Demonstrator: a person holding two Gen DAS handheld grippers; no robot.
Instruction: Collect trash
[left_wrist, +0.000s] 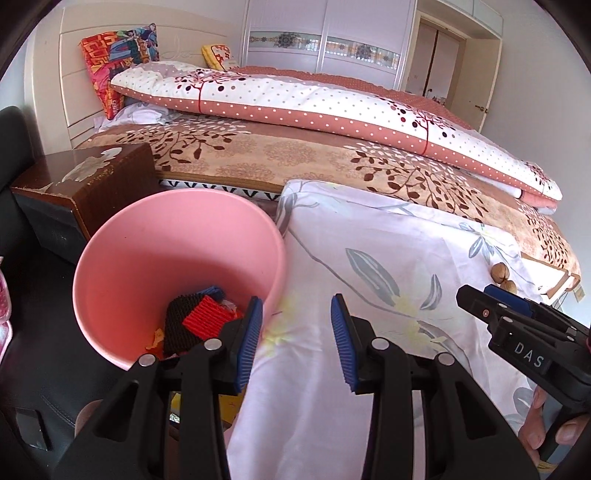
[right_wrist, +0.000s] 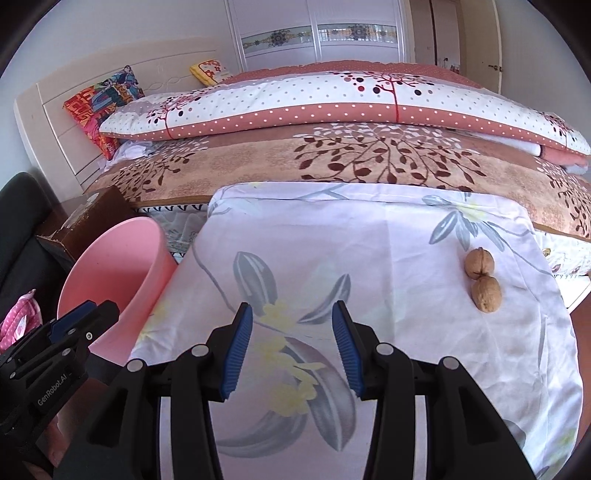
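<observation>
Walnuts (right_wrist: 482, 280), two, touching, lay near the right edge of the floral sheet (right_wrist: 369, 236), well apart from the pink bin (right_wrist: 110, 258). Judged light, hard, round and prone to rolling; grip across the widest part. Right gripper (right_wrist: 291, 347) and left gripper (left_wrist: 297, 339) jaws stood apart, empty.

Hidden or cut off in your 2 views

Your left finger (left_wrist: 251, 343) covers part of the scraps (left_wrist: 201, 321) in the pink bin (left_wrist: 122, 258); the 2 walnuts (left_wrist: 503, 281) sit half-hidden behind your right gripper (left_wrist: 480, 295).
</observation>
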